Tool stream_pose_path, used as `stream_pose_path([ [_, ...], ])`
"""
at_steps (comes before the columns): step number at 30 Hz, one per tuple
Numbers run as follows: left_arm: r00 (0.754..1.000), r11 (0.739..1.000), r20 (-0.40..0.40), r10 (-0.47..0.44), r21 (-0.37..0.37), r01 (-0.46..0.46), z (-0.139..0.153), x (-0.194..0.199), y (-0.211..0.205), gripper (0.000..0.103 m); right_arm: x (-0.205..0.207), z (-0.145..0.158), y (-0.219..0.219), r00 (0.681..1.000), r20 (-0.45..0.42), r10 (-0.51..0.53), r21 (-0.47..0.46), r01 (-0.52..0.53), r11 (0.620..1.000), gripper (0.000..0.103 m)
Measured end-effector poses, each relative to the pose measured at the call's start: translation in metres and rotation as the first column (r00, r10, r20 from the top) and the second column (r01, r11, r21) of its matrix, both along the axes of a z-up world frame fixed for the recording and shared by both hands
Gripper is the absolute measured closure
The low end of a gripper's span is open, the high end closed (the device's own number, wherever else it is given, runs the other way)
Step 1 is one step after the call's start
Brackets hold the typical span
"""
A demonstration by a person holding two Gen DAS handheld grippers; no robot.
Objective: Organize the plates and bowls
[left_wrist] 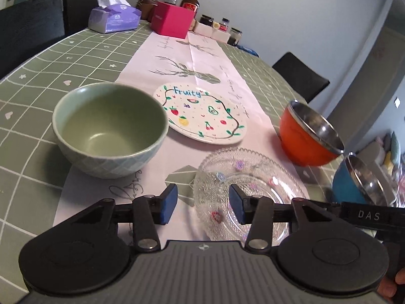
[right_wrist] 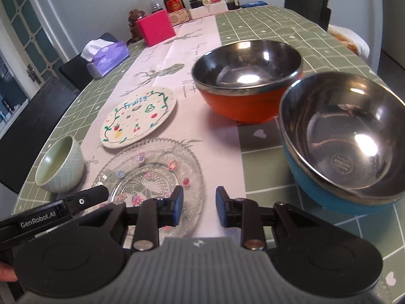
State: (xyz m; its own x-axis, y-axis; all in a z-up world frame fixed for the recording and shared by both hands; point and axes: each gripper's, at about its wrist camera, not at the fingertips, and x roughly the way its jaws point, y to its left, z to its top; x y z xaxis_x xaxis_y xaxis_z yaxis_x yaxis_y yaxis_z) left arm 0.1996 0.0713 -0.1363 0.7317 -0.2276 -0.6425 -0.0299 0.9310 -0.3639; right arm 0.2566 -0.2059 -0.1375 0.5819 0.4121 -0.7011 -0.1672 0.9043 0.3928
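1. Five dishes are sitting on the table: a green bowl, a painted plate, a glass plate, an orange bowl and a blue bowl.
2. Both grippers are hovering at the near edge with their fingers spread apart and gripping nothing; the left gripper is hanging over the glass plate's near rim, and the right gripper is sitting just off that plate's right rim.
3. From the left wrist, the green bowl is standing upright at 10 o'clock, straddling the edge of the pale runner, with the painted plate at 12 o'clock close beside it.
4. The orange bowl at 2 o'clock and the blue bowl at 3 o'clock are lying close together, mouths facing up, near the table's right edge.
5. Bare runner is stretching away at 12 o'clock beyond the painted plate, whose "Fruity" lettering is running along its far side.
6. At the far end, a tissue box, a pink box and bottles are crowding the edge.
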Motion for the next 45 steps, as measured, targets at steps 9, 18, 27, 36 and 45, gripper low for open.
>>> stream_pose_path([
  [9, 1.0, 0.999, -0.024, -0.003, -0.043, 0.002, -0.002, -0.001, 0.003, 0.087, 0.006, -0.011, -0.022, 0.992, -0.082, -0.093, 0.179, 0.107, 0.978, 0.084],
  [18, 0.999, 0.989, -0.045, 0.009, -0.149, -0.015, -0.008, 0.001, 0.018, 0.091, 0.007, -0.016, -0.019, 0.994, -0.097, -0.052, 0.209, 0.071, 0.975, 0.096],
  [27, 0.997, 0.978, -0.074, 0.032, -0.202, -0.046, -0.01, 0.004, 0.023, 0.093, 0.008, -0.017, -0.02, 0.994, -0.099, -0.048, 0.216, 0.068, 0.974, 0.096],
  [36, 0.997, 0.988, -0.069, 0.032, -0.149, -0.042, -0.005, 0.001, 0.015, 0.093, 0.005, -0.013, -0.016, 0.995, -0.083, -0.05, 0.18, 0.065, 0.981, 0.097],
  [45, 0.997, 0.985, -0.073, 0.028, -0.167, -0.04, 0.004, -0.003, 0.016, 0.094, 0.002, -0.005, -0.019, 0.994, -0.09, -0.056, 0.185, 0.072, 0.98, 0.097],
])
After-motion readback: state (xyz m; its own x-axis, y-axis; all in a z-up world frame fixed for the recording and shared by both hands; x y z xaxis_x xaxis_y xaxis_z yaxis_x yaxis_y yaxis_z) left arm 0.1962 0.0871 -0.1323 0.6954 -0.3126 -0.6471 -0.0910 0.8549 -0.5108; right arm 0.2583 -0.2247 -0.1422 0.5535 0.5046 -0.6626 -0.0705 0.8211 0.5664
